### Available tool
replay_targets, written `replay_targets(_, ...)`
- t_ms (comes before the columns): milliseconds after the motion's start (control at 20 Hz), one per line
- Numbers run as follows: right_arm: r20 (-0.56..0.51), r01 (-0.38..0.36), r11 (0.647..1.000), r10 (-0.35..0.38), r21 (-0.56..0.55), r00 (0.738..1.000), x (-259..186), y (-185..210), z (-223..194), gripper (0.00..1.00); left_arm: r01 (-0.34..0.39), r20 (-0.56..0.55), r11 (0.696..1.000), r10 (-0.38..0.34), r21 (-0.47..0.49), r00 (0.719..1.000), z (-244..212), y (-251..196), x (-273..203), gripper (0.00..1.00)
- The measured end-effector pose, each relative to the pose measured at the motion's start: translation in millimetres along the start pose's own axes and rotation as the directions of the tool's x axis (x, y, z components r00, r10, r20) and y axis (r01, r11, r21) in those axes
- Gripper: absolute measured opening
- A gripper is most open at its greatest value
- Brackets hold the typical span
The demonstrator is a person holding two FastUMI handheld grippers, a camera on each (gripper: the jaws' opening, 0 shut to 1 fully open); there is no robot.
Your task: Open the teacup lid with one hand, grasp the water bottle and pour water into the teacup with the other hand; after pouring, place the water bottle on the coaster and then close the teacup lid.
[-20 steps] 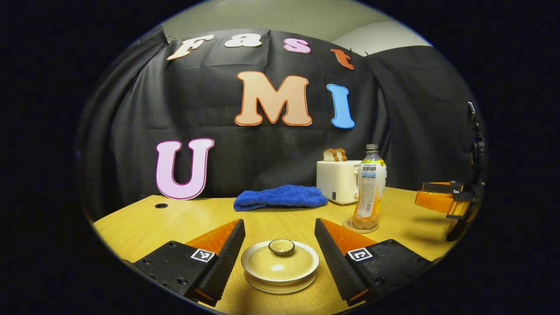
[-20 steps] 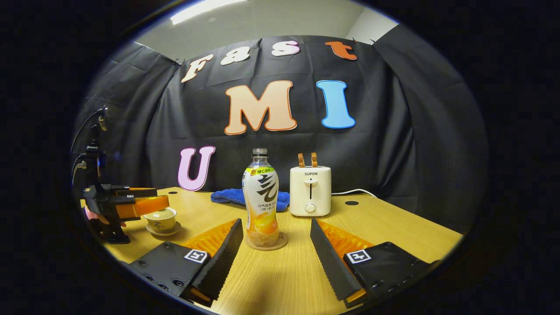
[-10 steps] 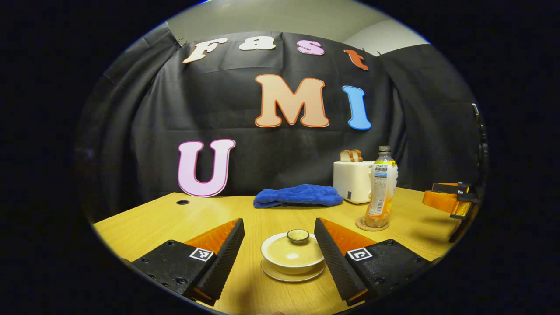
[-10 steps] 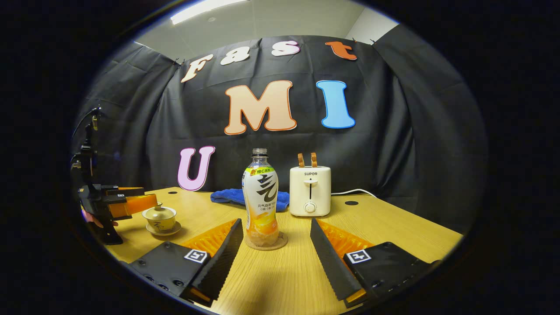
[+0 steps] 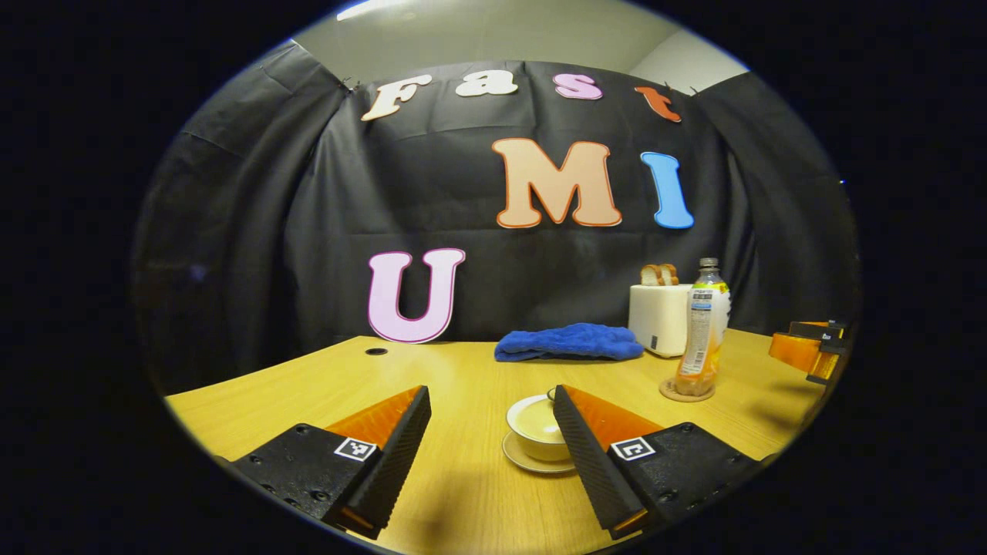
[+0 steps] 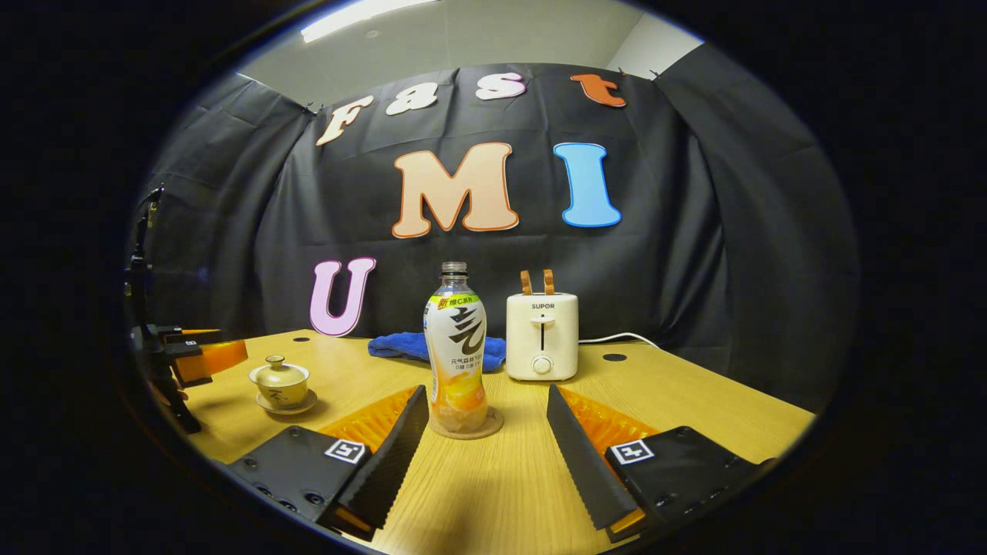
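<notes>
left gripper (image 5: 490,455): fingers spread, empty | right gripper (image 6: 487,455): fingers spread, empty

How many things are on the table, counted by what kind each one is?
Teacup with lid and saucer: 1
Water bottle: 1
Coaster: 1
Toaster: 1
Bread slices in the toaster: 2
Blue cloth: 1
Total: 7

A recording booth: black cloth wall (image 6: 678,254) behind a wooden table (image 6: 694,401)
</notes>
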State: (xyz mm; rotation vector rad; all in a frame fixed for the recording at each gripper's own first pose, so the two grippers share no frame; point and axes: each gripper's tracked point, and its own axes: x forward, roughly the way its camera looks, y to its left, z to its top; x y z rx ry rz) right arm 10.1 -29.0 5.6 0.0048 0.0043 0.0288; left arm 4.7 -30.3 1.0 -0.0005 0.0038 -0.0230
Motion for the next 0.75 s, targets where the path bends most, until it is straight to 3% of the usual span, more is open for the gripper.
replay_targets(100, 0.001, 0.04, 0.999, -0.04, -0.001, 0.999, -1, -8, 0, 1.0, -0.054, -0.001, 0.999, 0.054, 0.002, 0.999, 0, 10, -1, 0.94)
replay_targets(450, 0.005, 0.109, 0.994, -0.109, -0.003, 0.994, -5, -19, 1, 0.94, -0.188, -0.004, 0.982, 0.188, 0.003, 0.982, -1, 31, -11, 0.94)
replay_targets(750, 0.002, 0.109, 0.994, -0.109, -0.003, 0.994, -5, -19, 1, 0.94, -0.184, -0.005, 0.983, 0.184, 0.0, 0.983, -1, 28, -12, 0.94)
